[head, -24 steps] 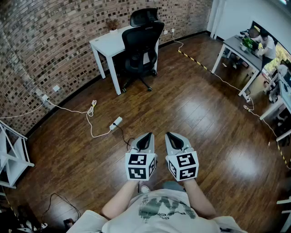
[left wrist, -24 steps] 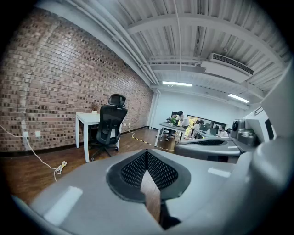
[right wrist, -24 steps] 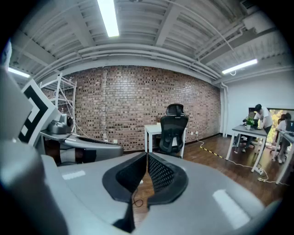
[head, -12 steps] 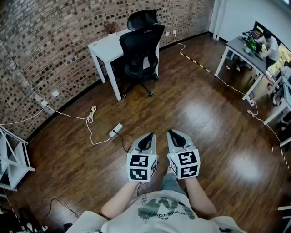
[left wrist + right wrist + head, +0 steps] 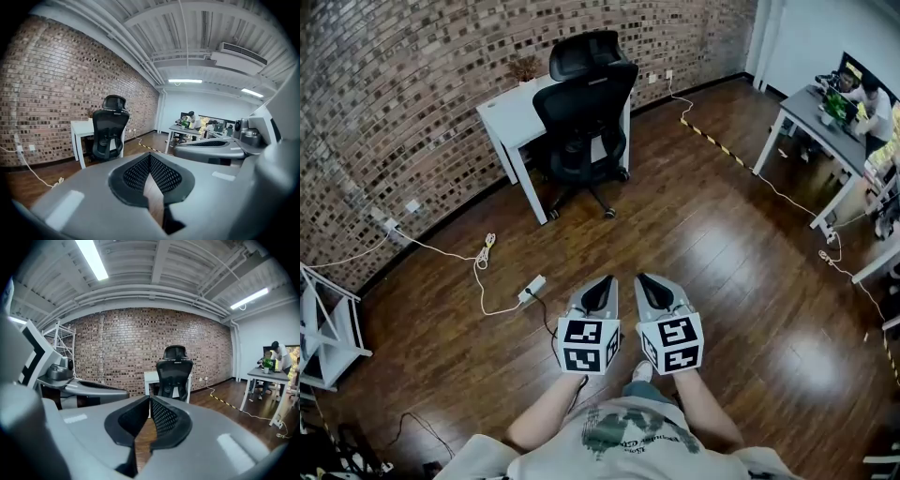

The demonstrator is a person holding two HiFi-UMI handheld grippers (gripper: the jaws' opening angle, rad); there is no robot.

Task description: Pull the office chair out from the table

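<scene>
The left gripper (image 5: 601, 281) has its fingers (image 5: 136, 176) pressed together with nothing between them. The right gripper (image 5: 644, 279) matches it, its fingers (image 5: 164, 418) closed and empty. The 2 grippers sit side by side, just apart, held low in front of the person above the wooden floor (image 5: 722, 234). The black office chair (image 5: 581, 117) stands well apart from them, tucked against the white surface (image 5: 508, 105) by the brick wall (image 5: 403, 103), its back toward the grippers. A white power strip (image 5: 532, 287) lies on the floor between.
</scene>
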